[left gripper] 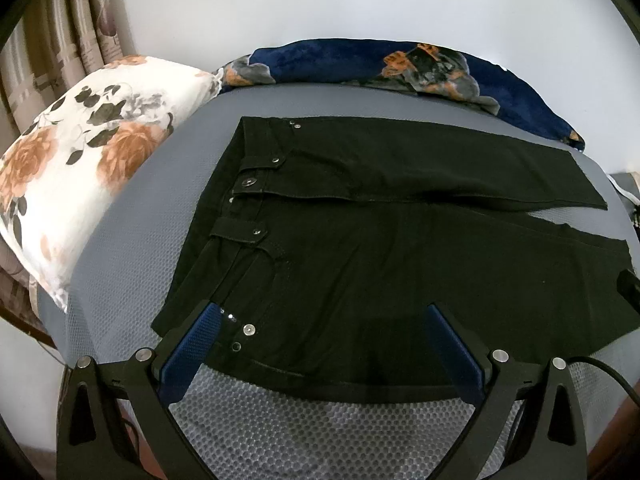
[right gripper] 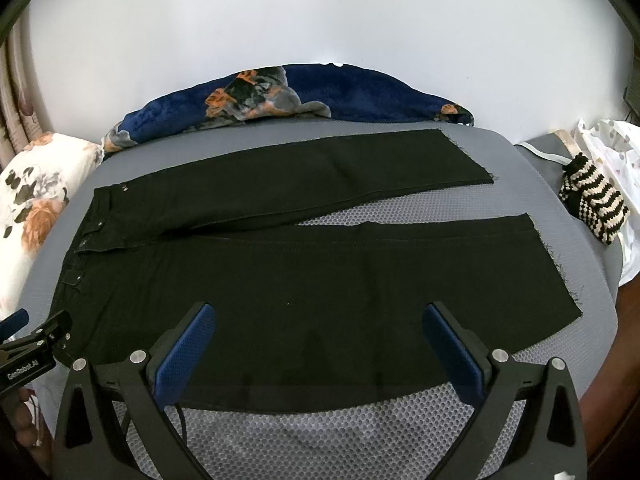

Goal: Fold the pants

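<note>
**Black pants laid flat, both tongs poised at the near edge**

The black pants point(right gripper: 304, 280) lie spread on a grey mesh bed point(right gripper: 320, 436), long axis running side to side: waistband toward the floral pillow point(left gripper: 80, 160), the two legs parted in a narrow V away from it. The left tongs point(left gripper: 320, 332) hang released over the studded near waist corner; the right tongs point(right gripper: 320, 332), also spread wide, hover above the near leg, farther from the pillow. Neither appears to touch the cloth, though the fisheye makes height hard to judge. The fabric is smooth, hems frayed, nothing folded yet.
</note>
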The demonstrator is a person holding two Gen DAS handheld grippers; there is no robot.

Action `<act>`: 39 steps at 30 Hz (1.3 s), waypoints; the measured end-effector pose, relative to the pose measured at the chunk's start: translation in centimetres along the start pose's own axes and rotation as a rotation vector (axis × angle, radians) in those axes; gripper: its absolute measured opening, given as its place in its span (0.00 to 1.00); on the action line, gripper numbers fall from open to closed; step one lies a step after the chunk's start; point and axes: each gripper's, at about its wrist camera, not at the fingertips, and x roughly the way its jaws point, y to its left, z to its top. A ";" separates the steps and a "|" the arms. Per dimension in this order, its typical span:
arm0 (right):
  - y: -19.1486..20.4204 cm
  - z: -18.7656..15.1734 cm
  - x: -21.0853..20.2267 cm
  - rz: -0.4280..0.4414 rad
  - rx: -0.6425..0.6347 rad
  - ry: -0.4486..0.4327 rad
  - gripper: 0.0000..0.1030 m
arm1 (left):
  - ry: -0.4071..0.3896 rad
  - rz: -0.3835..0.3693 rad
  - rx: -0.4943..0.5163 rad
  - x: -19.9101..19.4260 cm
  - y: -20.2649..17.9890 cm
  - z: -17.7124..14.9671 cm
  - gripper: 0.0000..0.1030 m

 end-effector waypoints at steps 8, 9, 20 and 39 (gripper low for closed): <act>-0.1 0.0 0.1 -0.001 0.003 0.004 1.00 | 0.001 0.000 0.000 0.0 0.0 0.0 0.98; -0.1 0.0 0.2 -0.002 0.003 0.004 1.00 | 0.001 -0.001 0.000 0.0 0.0 0.0 0.98; 0.1 0.1 0.5 -0.006 0.002 0.009 1.00 | 0.000 0.001 -0.002 0.1 0.0 0.0 0.98; 0.9 3.8 4.3 -0.041 -0.038 0.006 1.00 | -0.009 0.023 -0.014 3.6 2.4 4.1 0.98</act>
